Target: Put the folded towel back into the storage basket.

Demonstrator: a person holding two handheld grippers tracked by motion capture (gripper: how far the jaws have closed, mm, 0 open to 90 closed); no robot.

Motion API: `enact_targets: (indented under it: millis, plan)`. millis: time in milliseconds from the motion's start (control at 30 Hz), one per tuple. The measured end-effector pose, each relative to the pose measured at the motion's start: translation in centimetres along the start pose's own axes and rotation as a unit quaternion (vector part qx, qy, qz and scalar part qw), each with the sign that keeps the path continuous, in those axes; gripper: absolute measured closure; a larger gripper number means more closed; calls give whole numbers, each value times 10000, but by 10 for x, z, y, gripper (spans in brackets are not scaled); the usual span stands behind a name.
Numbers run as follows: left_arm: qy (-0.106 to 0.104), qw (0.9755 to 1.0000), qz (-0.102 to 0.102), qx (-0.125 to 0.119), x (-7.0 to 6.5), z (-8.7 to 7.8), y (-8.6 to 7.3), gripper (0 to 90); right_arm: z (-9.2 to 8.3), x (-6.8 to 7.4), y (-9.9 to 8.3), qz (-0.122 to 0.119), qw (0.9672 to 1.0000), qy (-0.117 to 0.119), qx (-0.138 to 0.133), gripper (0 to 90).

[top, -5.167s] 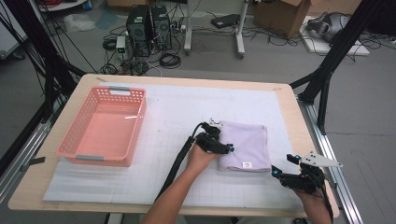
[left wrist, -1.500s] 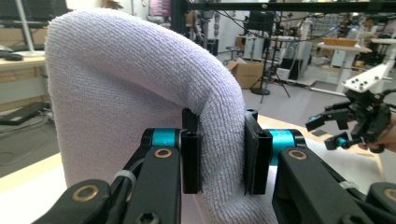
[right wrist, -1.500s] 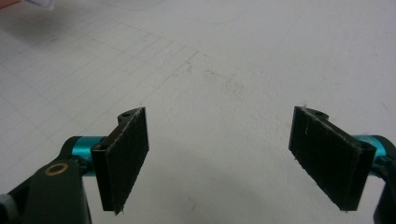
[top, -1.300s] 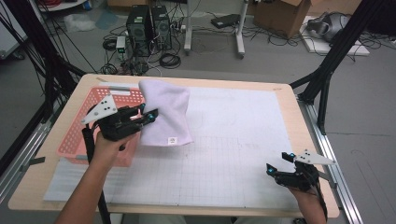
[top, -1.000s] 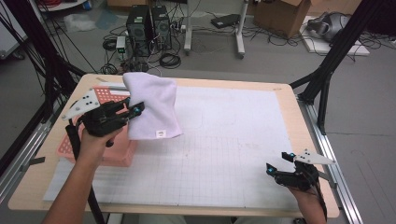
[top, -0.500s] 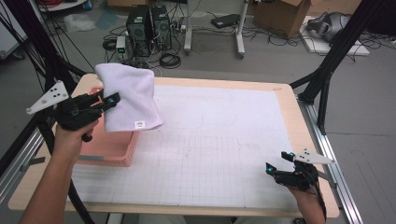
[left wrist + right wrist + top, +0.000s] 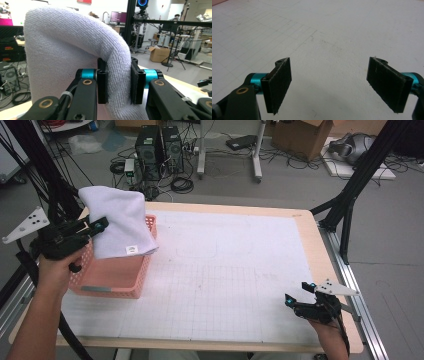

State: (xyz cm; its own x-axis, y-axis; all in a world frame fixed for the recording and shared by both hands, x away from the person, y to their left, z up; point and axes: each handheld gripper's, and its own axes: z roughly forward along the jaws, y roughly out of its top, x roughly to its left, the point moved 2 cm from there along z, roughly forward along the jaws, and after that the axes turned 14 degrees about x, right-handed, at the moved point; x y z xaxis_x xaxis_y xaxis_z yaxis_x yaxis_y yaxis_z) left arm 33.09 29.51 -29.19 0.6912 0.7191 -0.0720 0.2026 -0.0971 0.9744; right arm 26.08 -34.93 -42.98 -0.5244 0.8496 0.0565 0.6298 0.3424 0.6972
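Observation:
A folded pale lilac towel (image 7: 117,222) hangs in the air over the pink plastic basket (image 7: 115,277) at the table's left. My left gripper (image 7: 95,227) is shut on it at its left edge. Seen from the left gripper view, the towel (image 7: 75,50) bulges up and over, and both pads (image 7: 102,86) squeeze its fold, my left gripper (image 7: 117,85) level. My right gripper (image 7: 295,301) rests near the front right corner of the table, open. Its two pads (image 7: 277,85) stand wide apart over bare mat, with nothing between them, my right gripper (image 7: 334,86) pointing across the table.
A white gridded mat (image 7: 225,270) covers the wooden table (image 7: 320,250). Black frame struts (image 7: 350,195) rise at the right and far left. Computer towers (image 7: 160,147), cables and cardboard boxes lie on the floor beyond the far edge.
My left gripper picked the towel up from the right part of the mat and carried it left, to above the basket. In the last second it kept drifting left. The right gripper stayed put.

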Motion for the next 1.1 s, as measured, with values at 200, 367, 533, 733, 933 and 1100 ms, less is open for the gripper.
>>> enact_targets:
  millis: [200,367,533,733,933,1100]
  plan:
    - [122,9999,-69,-19,10,-12,-3,729,0,0,0,-28,10000,-19,11,188]
    - [218,9997,-124,-20,19,-20,-7,729,1,1,1,-12,10000,-21,14,188]
    - [263,9994,-223,36,30,-28,-17,729,0,2,1,-8,10000,-23,19,188]
    - [290,9988,-381,134,40,-31,-36,728,2,3,2,-49,10000,-35,50,188]
    - [318,9977,-541,272,49,-28,-55,729,4,4,2,-77,9999,-34,82,188]
    - [346,9965,-649,387,54,-24,-68,728,5,5,2,-77,9999,-58,97,188]
